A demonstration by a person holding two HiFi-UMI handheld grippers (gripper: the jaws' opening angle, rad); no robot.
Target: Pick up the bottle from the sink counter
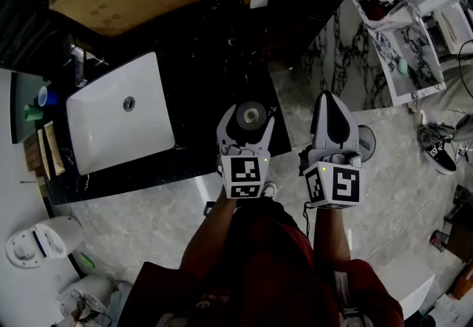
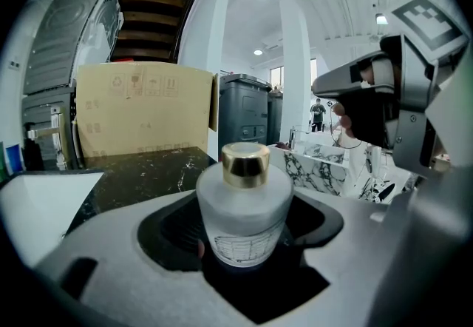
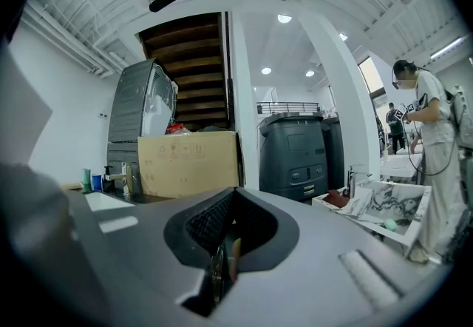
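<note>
- Bottle (image 2: 244, 207): frosted white glass, round, upright, with a printed label (image 2: 238, 248) low on its front. It stands between the jaws of the left gripper, over the near right corner of the counter. Its base is hidden, so contact with the counter cannot be told.
- Gold cap (image 2: 245, 164): shiny, cylindrical, seated on the bottle's neck.
- Left gripper (image 1: 247, 126): jaws clenched on the bottle's body, one on each side.
- Right gripper (image 1: 332, 107): jaws pressed together, nothing between them. It is held just beside the left gripper, over the pale floor to the right of the counter.
- Counter (image 1: 199, 59): black stone with faint white veining.
- Sink (image 1: 111, 133): white rectangular basin set into the counter, well left of the bottle, with a round drain.
- Faucet (image 1: 77, 66): metal, at the sink's far left edge.
- Cardboard box (image 2: 140, 107): large, brown, standing at the counter's far edge.
- Grey bins (image 2: 244, 115): tall, dark, beyond the counter, to the right of the box.
- Person (image 3: 429, 140): standing far off to the right, in light clothing.
</note>
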